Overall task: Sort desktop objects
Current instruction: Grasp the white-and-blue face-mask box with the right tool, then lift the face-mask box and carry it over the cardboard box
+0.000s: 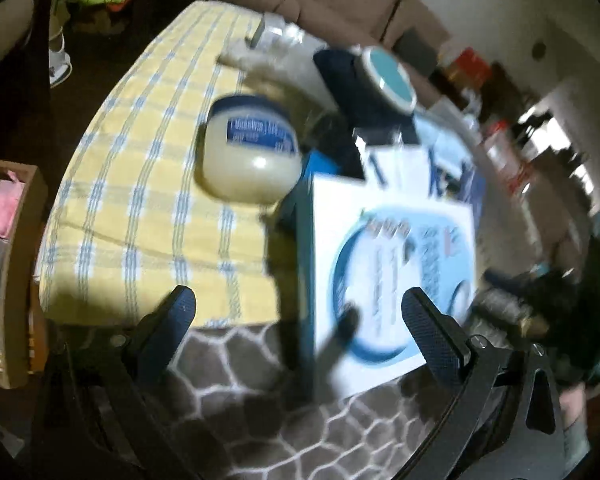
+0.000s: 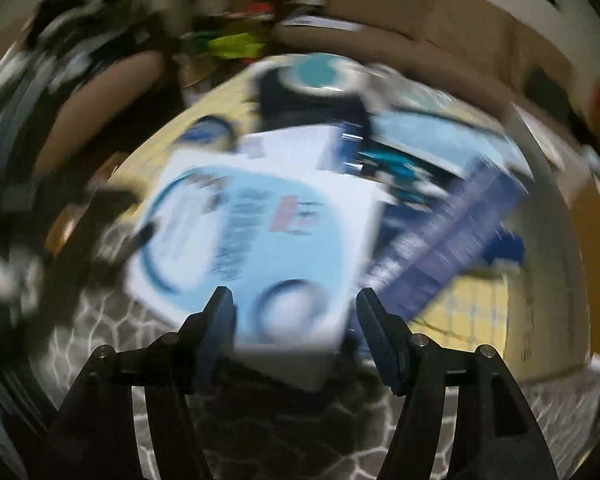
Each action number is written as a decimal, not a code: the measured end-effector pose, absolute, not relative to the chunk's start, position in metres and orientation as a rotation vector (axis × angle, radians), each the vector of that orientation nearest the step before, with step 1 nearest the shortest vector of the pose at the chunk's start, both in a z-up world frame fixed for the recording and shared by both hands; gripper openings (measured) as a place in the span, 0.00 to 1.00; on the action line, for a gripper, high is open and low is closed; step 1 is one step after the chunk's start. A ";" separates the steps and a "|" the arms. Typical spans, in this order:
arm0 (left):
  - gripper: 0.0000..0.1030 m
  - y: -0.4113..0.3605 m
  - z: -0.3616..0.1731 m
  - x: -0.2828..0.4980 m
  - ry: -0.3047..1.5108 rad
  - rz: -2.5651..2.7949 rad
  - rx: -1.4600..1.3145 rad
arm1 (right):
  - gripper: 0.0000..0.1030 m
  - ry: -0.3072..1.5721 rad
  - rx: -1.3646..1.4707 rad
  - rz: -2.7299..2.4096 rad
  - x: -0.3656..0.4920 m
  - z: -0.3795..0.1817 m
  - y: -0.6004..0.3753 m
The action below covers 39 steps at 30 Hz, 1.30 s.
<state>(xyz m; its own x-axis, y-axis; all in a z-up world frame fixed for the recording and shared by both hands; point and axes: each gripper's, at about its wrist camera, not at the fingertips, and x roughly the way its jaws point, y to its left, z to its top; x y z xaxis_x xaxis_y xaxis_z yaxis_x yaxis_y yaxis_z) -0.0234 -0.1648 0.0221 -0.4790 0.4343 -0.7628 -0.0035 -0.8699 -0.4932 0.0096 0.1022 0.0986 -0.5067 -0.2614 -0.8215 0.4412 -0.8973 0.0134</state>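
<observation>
White-and-blue carton [image 2: 256,240] looks light, stiff cardboard; best pinched across its near narrow edge. Right gripper [image 2: 294,308] jaws part-open astride that edge, not pressing. Left gripper [image 1: 296,308] jaws wide, empty.

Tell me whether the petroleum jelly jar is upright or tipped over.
Tipped over. The jar lies on its side on the yellow checked cloth, blue lid pointing away, its label facing up.

You have a white box [image 1: 392,264] with a blue oval label at centre-right of the left view, a pale jelly jar [image 1: 250,152] with a blue label lying tipped at upper centre.
</observation>
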 end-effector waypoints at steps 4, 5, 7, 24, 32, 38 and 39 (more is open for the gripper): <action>1.00 -0.153 0.017 -0.019 -0.564 2.390 -1.428 | 0.65 0.015 1.354 -2.407 0.000 0.087 0.132; 0.99 -0.149 0.017 -0.018 -0.531 2.397 -1.433 | 0.65 -0.037 1.374 -2.394 -0.001 0.082 0.136; 0.93 -0.142 0.014 -0.020 -0.486 2.405 -1.442 | 0.64 -0.146 1.399 -2.358 -0.004 0.071 0.140; 0.65 -0.113 0.048 0.007 -0.378 2.386 -1.279 | 0.48 -0.270 1.315 -2.275 0.008 0.082 0.132; 0.71 -0.092 0.089 0.018 -0.376 2.378 -1.195 | 0.48 -0.272 1.224 -2.324 0.021 0.123 0.158; 0.71 -0.044 0.134 -0.001 -0.352 2.349 -1.118 | 0.48 -0.297 1.135 -2.412 0.024 0.166 0.205; 0.71 -0.032 0.145 -0.005 -0.337 2.343 -1.100 | 0.48 -0.310 1.117 -2.430 0.023 0.176 0.217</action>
